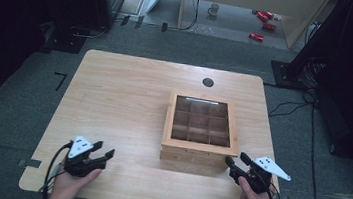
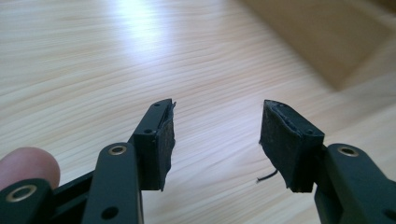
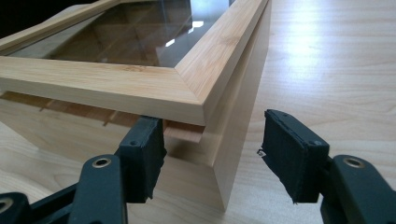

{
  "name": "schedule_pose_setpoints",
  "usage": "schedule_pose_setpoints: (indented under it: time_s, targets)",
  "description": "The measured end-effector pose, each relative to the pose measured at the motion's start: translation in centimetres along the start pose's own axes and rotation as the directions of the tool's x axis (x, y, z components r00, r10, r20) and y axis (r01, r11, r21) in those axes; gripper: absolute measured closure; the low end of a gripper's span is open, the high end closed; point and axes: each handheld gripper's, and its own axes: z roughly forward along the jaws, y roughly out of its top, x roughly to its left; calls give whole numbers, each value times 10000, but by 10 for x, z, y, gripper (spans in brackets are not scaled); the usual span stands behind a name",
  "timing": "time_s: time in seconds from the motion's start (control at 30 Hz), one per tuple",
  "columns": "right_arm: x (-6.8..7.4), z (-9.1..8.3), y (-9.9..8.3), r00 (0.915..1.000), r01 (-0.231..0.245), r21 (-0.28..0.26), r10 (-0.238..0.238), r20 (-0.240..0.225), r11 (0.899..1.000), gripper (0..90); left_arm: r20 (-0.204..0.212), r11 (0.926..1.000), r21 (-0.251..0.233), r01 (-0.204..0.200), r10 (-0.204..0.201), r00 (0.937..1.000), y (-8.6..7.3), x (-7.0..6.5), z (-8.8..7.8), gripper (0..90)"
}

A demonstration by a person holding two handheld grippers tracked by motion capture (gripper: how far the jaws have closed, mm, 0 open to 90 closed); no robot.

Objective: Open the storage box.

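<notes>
Wooden box [image 1: 201,127] lies nearest the right gripper [image 3: 212,154] — jaws spread astride its near right corner, under the lid's lip — while the left gripper [image 1: 100,156], also spread, sits well apart.

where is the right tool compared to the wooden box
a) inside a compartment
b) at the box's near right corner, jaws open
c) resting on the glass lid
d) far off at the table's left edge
b: the right tool sits at the near right corner of the wooden box, and the right gripper view shows its jaws apart on either side of that corner, under the lid's edge.
</notes>
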Motion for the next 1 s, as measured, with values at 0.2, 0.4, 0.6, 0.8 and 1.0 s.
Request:
schedule_pose_setpoints:
  time_s: [0.2, 0.4, 0.6, 0.8, 1.0]
  targets:
    - [2, -4, 9, 9998, 193, -257, -191, 65, 9995, 389, -1152, 9977, 561, 377, -311, 9929, -14, 38, -10, 360]
    - [3, -3, 14, 9998, 109, -359, -104, 148, 9993, 384, -1868, 9931, 1133, 314, -98, 9824, -20, 51, -2, 257]
    - [2, 0, 19, 9997, -50, -485, 61, 216, 9988, 384, -1807, 9885, 1512, 33, 243, 9832, -25, 51, 3, 207]
    - [3, -1, 28, 9998, 25, -677, -10, 220, 9977, 384, -1925, 9905, 1365, 144, 122, 9812, -27, 50, 6, 198]
    - [4, -3, 36, 9997, 107, -768, -90, 223, 9970, 384, -1945, 9909, 1331, 177, 86, 9809, -27, 50, 6, 194]
